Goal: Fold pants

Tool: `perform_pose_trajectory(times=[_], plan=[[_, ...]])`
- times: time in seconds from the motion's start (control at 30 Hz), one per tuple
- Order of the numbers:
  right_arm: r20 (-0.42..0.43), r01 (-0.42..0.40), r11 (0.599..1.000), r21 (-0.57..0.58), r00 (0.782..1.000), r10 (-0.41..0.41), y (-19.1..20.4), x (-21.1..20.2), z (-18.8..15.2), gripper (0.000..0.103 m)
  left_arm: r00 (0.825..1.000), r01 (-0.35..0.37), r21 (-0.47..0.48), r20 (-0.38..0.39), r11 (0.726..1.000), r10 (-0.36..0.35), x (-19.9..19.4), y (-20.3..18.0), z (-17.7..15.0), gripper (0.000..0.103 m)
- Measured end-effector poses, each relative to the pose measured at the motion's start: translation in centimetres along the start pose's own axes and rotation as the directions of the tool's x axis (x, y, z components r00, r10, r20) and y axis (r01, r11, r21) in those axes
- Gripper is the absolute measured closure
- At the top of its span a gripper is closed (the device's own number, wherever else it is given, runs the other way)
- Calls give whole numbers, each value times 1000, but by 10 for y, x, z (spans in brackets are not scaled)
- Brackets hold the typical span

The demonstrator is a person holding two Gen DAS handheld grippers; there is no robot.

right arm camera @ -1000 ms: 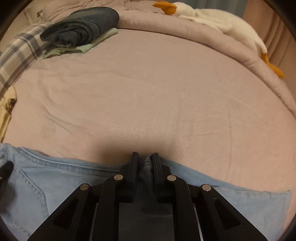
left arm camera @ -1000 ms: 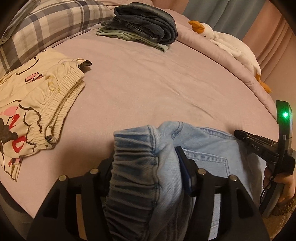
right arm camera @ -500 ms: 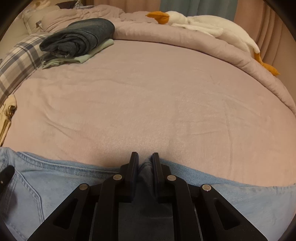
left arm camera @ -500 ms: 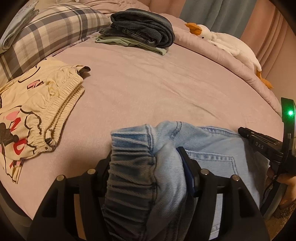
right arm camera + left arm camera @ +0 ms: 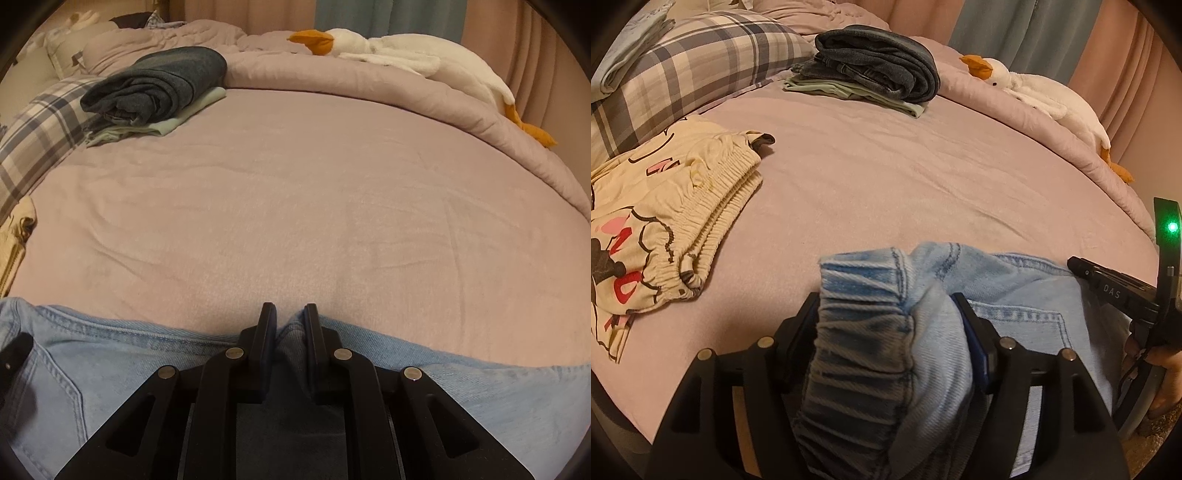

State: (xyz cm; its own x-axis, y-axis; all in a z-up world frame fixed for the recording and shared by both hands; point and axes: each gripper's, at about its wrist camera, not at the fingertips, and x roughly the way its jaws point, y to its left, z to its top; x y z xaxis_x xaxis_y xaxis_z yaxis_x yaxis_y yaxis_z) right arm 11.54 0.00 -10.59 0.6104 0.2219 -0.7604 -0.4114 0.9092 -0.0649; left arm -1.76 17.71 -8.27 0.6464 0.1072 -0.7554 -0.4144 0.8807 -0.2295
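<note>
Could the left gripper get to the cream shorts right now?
Probably not yet: the left gripper has the jeans bunched between its opening jaws. The bed toward the shorts looks clear.

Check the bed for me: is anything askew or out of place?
Nothing damaged or spilled. The cream printed pants lie rumpled, not squared like the dark folded stack. The light jeans bunch between the left gripper's opening jaws.

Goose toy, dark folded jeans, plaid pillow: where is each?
Goose toy [image 5: 406,50], right wrist view, white body.
Dark folded jeans [image 5: 882,59], left wrist view, top fold.
Plaid pillow [image 5: 701,62], left wrist view, upper face.
</note>
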Motion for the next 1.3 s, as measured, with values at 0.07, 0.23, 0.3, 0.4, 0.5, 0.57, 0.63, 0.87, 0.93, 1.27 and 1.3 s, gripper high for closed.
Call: perform_pose_trajectory(times=[0.07, 0.23, 0.3, 0.4, 0.5, 0.57, 0.63, 0.87, 0.93, 1.27, 1.3], plan=[[1, 1, 1000, -1, 1000, -1, 0, 0, 0, 93, 1000, -3, -2, -3, 1000, 3, 0, 0, 0, 33], [3, -8, 1000, 7, 1000, 8, 0, 0, 0, 93, 1000, -11, -3, -9, 1000, 11, 1, -1, 1, 31], [4, -9, 1000, 7, 1000, 9, 0, 0, 0, 92, 1000, -13, -4, -14, 1000, 13, 1, 0, 2, 31], [-7, -14, 1000, 17, 1000, 14, 0, -2, 1, 92, 1000, -15, -4, -22, 1000, 15, 2, 0, 3, 31], [-28, -35, 999, 24, 999, 35, -2, -9, 1, 90, 999, -21, -6, -32, 1000, 21, 4, -1, 4, 31], [-37, -47, 999, 27, 998, 48, -2, -16, 0, 85, 999, -20, -13, -37, 1000, 19, 4, 0, 6, 31], [-44, -55, 998, 27, 997, 56, -3, -22, -1, 74, 999, -9, -18, -49, 1000, 9, 3, 2, 10, 31], [-46, -77, 996, -51, 996, 75, 7, -40, -9, 46, 997, 44, -83, -57, 996, -49, -36, -1, 16, 36], [-52, -59, 995, -75, 997, 55, 10, -35, -11, 46, 999, 38, -52, 1, 998, -38, -57, -8, 15, 36], [-2, 4, 1000, -2, 1000, -4, 2, -16, -9, 80, 998, 56, -67, 22, 996, -55, -88, -15, -5, 41], [-3, -5, 1000, 7, 1000, 5, -1, -15, -8, 80, 998, 66, -70, 24, 995, -65, -91, -16, -5, 41]])
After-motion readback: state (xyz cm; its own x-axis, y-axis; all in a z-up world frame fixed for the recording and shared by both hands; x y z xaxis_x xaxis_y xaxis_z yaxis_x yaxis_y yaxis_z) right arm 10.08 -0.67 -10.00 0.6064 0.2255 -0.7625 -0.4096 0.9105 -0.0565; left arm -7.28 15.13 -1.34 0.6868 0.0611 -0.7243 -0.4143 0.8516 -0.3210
